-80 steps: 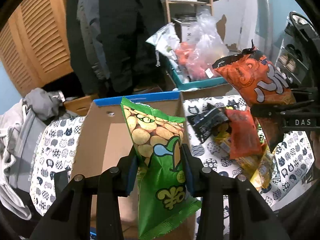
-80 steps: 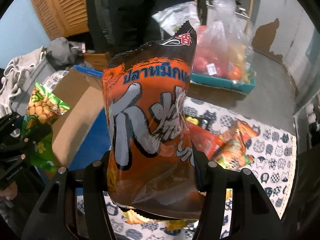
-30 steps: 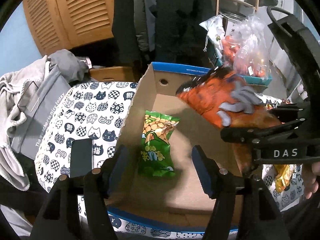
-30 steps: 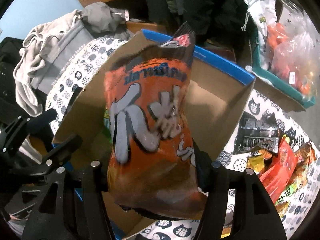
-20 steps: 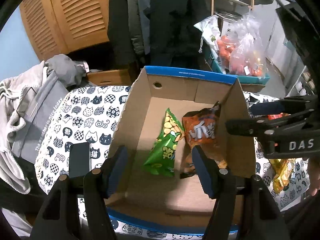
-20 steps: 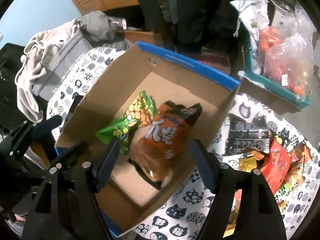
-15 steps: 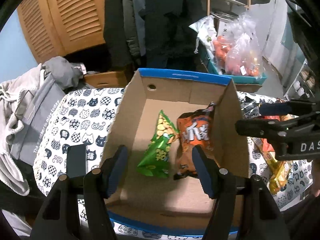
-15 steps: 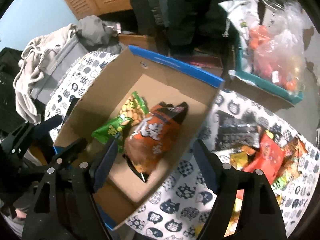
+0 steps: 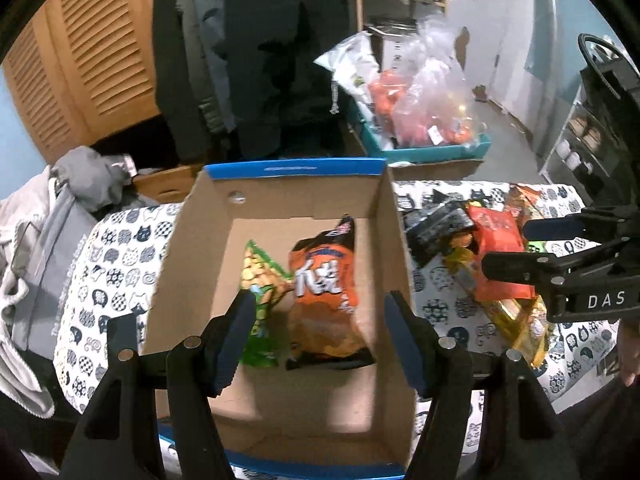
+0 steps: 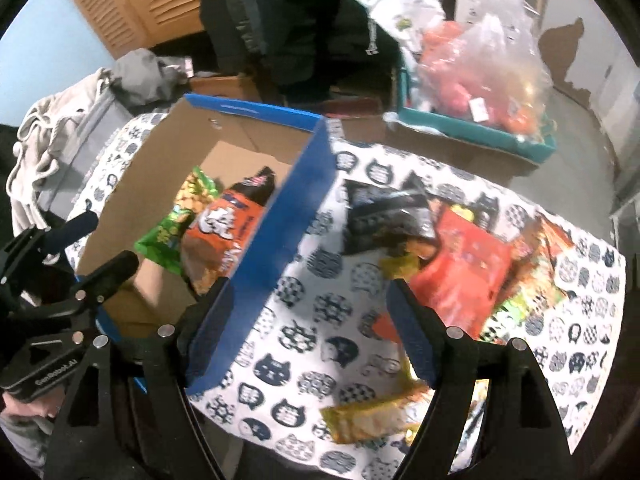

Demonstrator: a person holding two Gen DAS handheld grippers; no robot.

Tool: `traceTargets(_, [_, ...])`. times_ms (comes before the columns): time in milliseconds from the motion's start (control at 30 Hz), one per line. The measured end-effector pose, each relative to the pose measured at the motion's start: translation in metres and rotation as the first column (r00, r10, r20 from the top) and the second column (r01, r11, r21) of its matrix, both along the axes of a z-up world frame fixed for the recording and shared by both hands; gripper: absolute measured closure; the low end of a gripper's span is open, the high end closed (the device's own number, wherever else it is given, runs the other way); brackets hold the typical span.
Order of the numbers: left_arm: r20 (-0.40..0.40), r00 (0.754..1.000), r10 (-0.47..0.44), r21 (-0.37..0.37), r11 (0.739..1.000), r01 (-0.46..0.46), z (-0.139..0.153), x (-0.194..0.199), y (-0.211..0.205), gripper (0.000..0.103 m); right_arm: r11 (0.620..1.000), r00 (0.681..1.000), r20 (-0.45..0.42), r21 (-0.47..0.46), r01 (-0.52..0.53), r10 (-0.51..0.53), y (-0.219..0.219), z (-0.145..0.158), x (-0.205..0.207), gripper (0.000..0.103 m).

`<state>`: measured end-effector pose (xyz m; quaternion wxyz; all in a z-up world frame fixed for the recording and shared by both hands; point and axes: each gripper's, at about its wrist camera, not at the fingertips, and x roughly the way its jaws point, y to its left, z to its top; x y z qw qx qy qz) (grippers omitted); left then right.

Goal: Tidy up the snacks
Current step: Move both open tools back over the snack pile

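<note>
Left gripper (image 9: 320, 336): jaws spread wide, nothing between them, poised above the near half of the cardboard box (image 9: 192, 240). Straight ahead of its fingertips, on the box floor: an orange snack bag (image 9: 326, 292) with a black top seam, lying flat, and just to its left a green peanut bag (image 9: 260, 284), touching or slightly tucked under the orange one (overlap hard to tell). Box rim trimmed in blue at the far wall.

Right gripper (image 10: 310, 332): jaws likewise apart, empty, hovering over the cat-print tablecloth (image 10: 320, 344) just right of the box's blue outer wall (image 10: 280, 240). Left finger (image 10: 208, 328) close beside that wall; contact not clear. Ahead and to the right of the fingertips: a loose heap of unsorted snacks on the cloth, among them a black packet (image 10: 384, 216), a red-orange packet (image 10: 464, 268) and a yellow packet (image 10: 372, 416) near the right finger. Both boxed bags visible over the wall, to the left.

Farther off, beyond the table: a teal tray (image 10: 472, 128) holding clear plastic bags (image 10: 488, 56) of orange goods, dark coats (image 9: 260, 48) hanging, a louvred wooden door (image 9: 88, 60), grey clothing (image 10: 72, 108) heaped at the far left. Some motion blur in the right wrist view.
</note>
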<state>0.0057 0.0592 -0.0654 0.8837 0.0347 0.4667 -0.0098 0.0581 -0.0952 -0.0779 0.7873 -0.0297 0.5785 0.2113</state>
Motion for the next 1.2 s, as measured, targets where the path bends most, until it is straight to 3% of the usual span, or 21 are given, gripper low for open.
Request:
traceTargets(500, [-0.033,0.990,-0.137,0.018,0.990,0.137,-0.009,0.003,-0.071,0.035,0.989,0.989,-0.031,-0.049,0.141,-0.143,-0.076,-0.011,-0.016,0.024])
traceTargets(767, [-0.081,0.976,-0.201,-0.006,0.980,0.201,-0.024,0.005,-0.103,0.035,0.968,0.968,-0.078,-0.102,0.229,-0.238,-0.119,-0.034,-0.028,0.023])
traceTargets(1200, [-0.149,0.953,-0.264,0.019,0.963,0.270,-0.055,0.016,-0.144,0.035,0.935,0.918,-0.186,-0.123,0.333,-0.351,-0.155,-0.081,-0.040,0.023])
